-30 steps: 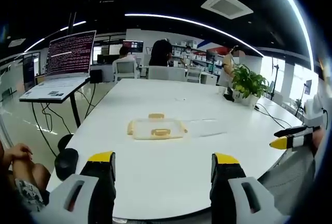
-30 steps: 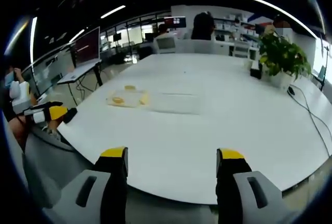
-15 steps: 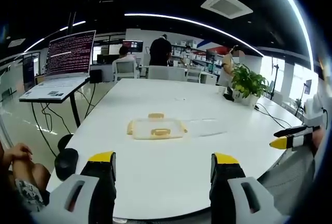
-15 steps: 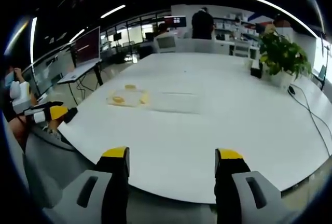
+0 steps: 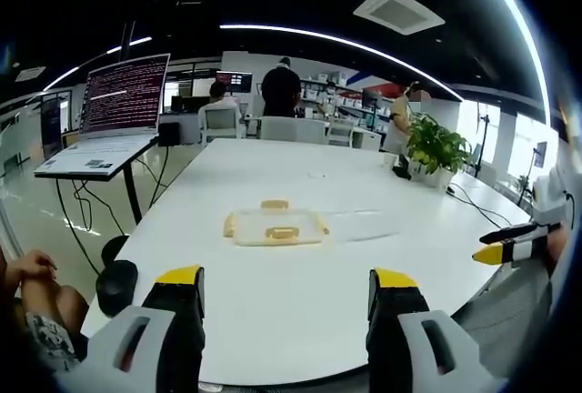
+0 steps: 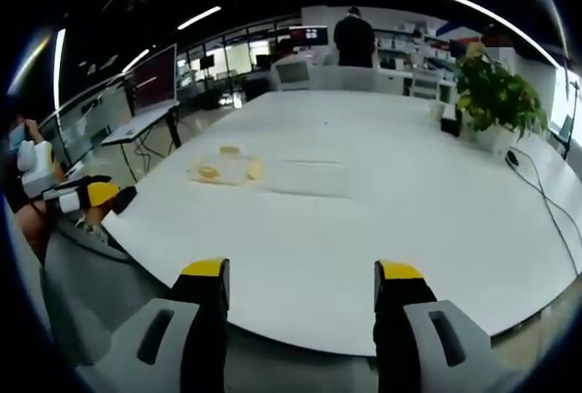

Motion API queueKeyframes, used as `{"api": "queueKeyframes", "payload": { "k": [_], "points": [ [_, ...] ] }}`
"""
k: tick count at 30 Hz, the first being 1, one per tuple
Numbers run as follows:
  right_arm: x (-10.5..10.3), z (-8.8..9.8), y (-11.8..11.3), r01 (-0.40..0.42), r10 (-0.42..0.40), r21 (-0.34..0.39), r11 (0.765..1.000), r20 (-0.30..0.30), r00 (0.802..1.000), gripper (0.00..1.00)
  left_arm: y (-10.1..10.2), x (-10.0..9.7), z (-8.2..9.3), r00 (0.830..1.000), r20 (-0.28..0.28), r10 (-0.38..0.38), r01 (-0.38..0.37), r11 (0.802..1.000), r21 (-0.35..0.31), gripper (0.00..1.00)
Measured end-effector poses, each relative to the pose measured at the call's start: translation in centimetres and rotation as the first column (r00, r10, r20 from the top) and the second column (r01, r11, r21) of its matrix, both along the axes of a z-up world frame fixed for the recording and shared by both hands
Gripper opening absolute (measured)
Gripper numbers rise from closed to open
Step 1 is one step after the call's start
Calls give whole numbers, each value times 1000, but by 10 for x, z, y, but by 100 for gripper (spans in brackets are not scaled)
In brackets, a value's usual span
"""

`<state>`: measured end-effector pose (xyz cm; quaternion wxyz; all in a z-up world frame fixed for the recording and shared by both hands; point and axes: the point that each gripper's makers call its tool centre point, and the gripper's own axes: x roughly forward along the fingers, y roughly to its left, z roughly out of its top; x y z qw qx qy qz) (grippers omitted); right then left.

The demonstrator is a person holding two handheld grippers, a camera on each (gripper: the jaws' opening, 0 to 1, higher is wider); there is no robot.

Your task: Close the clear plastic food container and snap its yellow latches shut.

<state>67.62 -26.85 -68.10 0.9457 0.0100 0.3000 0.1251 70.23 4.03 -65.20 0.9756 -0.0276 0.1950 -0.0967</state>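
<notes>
Clear glossy plastic container [image 5: 275, 226] on a smooth white table [image 5: 300, 302].

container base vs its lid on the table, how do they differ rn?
The base carries yellow latches; the lid looks plain clear, no yellow seen on it. The base reads as a raised tub, while the lid lies flat and is barely visible against the white table. In the left gripper view the base sits left, the lid to its right, so the container is not yet closed. Both are clear plastic, out ahead of both open tools.

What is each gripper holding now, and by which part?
Nothing: the left gripper and right gripper are open, far from the container.
</notes>
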Motion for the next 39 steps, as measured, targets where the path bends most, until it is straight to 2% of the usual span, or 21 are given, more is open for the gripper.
{"api": "queueKeyframes", "payload": {
  "k": [27, 30, 39],
  "points": [
    [-1, -2, 2, -21, 21, -13, 1000, -10, 1000, 63, -1, 0, -2, 1000, -13, -10, 10, 1000, 7, 70],
    [-1, 1, 0, -8, 8, 5, 1000, -3, 1000, 62, 1, 0, -2, 1000, -18, 6, -7, 1000, -8, 69],
    [-2, 1, -1, 6, -5, 43, 999, -33, 999, 62, 2, 0, -5, 998, -59, 17, -18, 999, -28, 68]
  ]
}}
